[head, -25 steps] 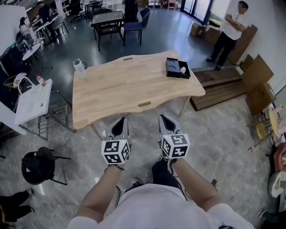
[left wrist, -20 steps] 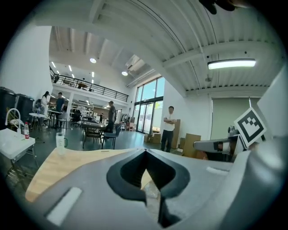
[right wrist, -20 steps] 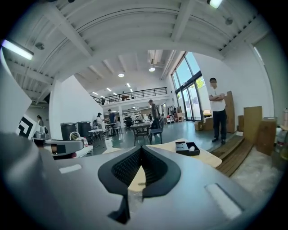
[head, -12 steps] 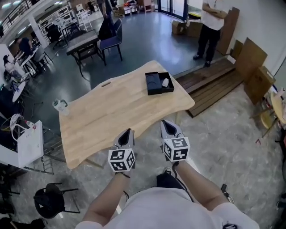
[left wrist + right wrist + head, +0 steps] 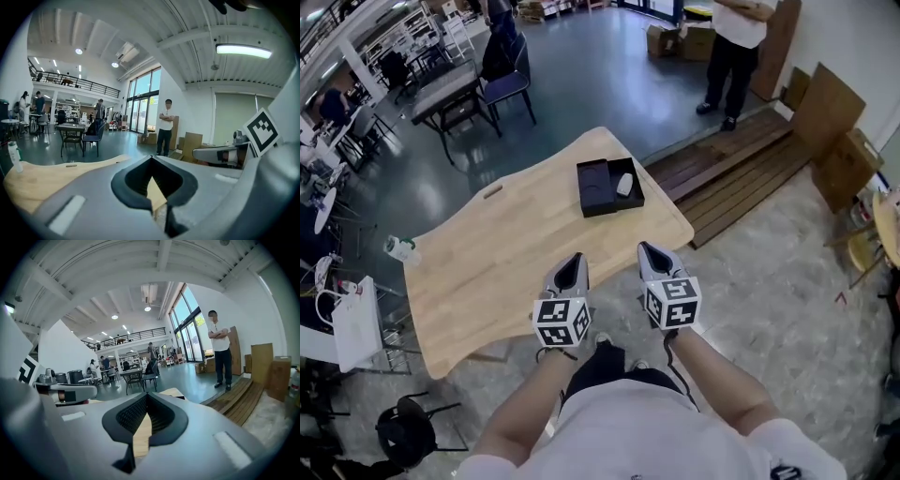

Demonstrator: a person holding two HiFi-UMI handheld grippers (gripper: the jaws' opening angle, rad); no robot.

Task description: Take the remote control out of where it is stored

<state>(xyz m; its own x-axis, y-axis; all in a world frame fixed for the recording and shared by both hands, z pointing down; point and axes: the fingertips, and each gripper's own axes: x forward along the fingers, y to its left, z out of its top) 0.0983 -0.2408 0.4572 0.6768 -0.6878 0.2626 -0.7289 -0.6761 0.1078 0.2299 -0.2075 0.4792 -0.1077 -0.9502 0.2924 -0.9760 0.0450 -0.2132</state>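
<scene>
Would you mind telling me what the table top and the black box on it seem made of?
Table top: likely light wood, matte, with faint grain. Black box: matte, perhaps card or plastic; too small to tell.

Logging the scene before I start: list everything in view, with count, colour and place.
table: one, light wood, ahead of the person
black box: one, open, table's far end
remote control: one, pale, inside the box, right side
bottle: one, pale, table's left edge
standing person: one, white top, dark trousers, far right
cardboard boxes: several, brown, beside that person
stool: one, black, floor at lower left
left tool, right tool: grey, jaws together, empty, at the table's near edge
</scene>
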